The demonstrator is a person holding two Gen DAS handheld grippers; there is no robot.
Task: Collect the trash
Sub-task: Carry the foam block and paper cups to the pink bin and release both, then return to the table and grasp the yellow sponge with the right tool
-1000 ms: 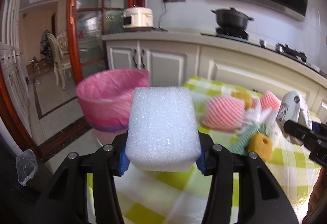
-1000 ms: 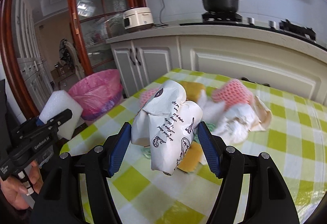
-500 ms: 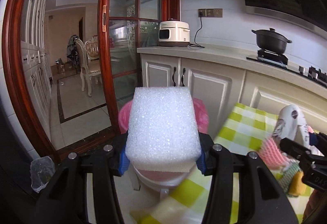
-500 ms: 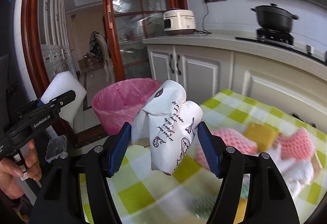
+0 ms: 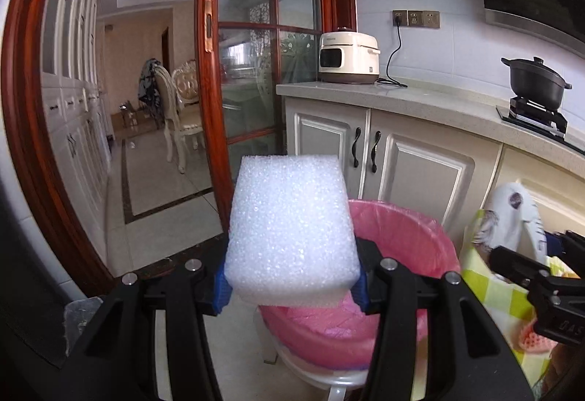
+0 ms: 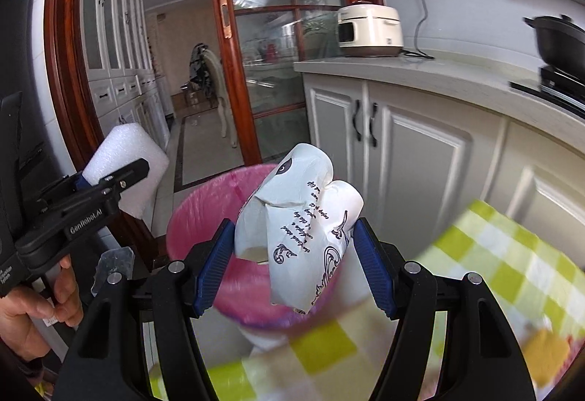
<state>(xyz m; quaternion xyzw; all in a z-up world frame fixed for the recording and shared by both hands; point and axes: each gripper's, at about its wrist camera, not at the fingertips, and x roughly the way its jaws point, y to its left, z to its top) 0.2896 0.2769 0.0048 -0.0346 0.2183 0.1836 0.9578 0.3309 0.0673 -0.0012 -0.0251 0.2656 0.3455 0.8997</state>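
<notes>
Left gripper (image 5: 290, 285) jaws clamp a white foam block (image 5: 290, 236) by its sides, right gripper (image 6: 294, 267) jaws pinch a crumpled printed paper bag (image 6: 303, 229), both beside the pink-lined bin (image 5: 402, 247); both look light, squashy, so mid-body grips suit.

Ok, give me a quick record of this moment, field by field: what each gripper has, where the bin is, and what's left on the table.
left gripper: shut on white foam block
right gripper: shut on crumpled printed paper bag
bin: pink-lined, open, on the floor beside the table, just ahead of both grippers
table: green-checked cloth, some pink and yellow bits at its edge, blurred
step not yet done: neither item dropped in
</notes>
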